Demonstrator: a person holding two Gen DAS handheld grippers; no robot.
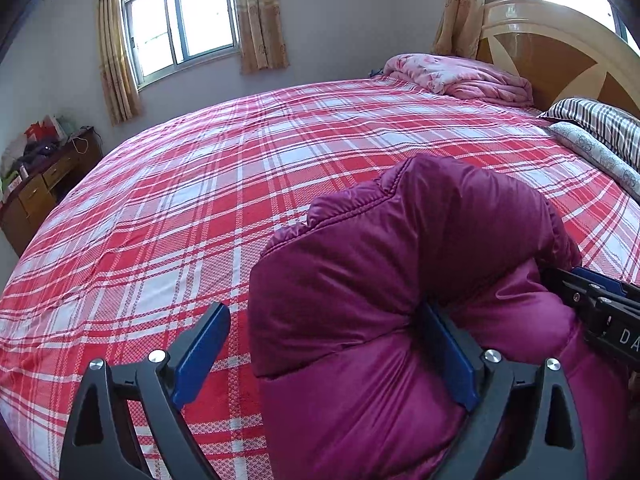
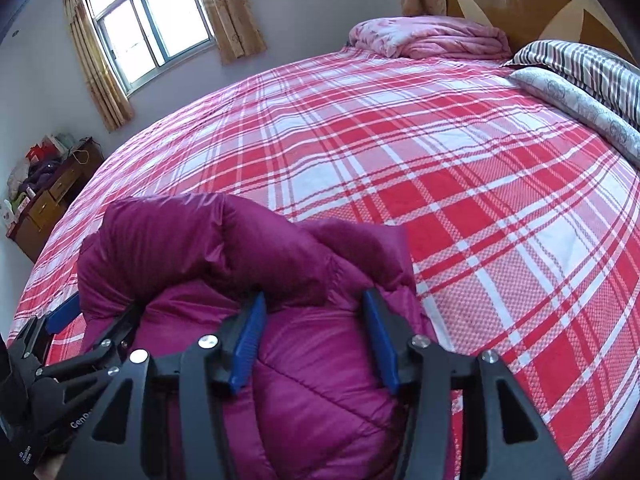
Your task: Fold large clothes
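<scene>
A puffy magenta down jacket (image 1: 392,264) lies bundled on the red plaid bed (image 1: 200,200). My left gripper (image 1: 326,320) is open wide; its right finger presses into the jacket, its left finger is over the bedsheet beside the jacket's left edge. My right gripper (image 2: 312,312) is open, its jaws straddling a thick fold of the jacket (image 2: 240,264) without squeezing it. The right gripper shows at the right edge of the left wrist view (image 1: 592,300), and the left gripper shows at the left of the right wrist view (image 2: 60,320).
A pink folded quilt (image 1: 460,76) and striped pillows (image 1: 600,120) lie by the wooden headboard (image 1: 560,48). A wooden desk (image 1: 44,176) with clutter stands at the far left by the curtained window (image 1: 180,20). The bedsheet (image 2: 480,160) stretches beyond the jacket.
</scene>
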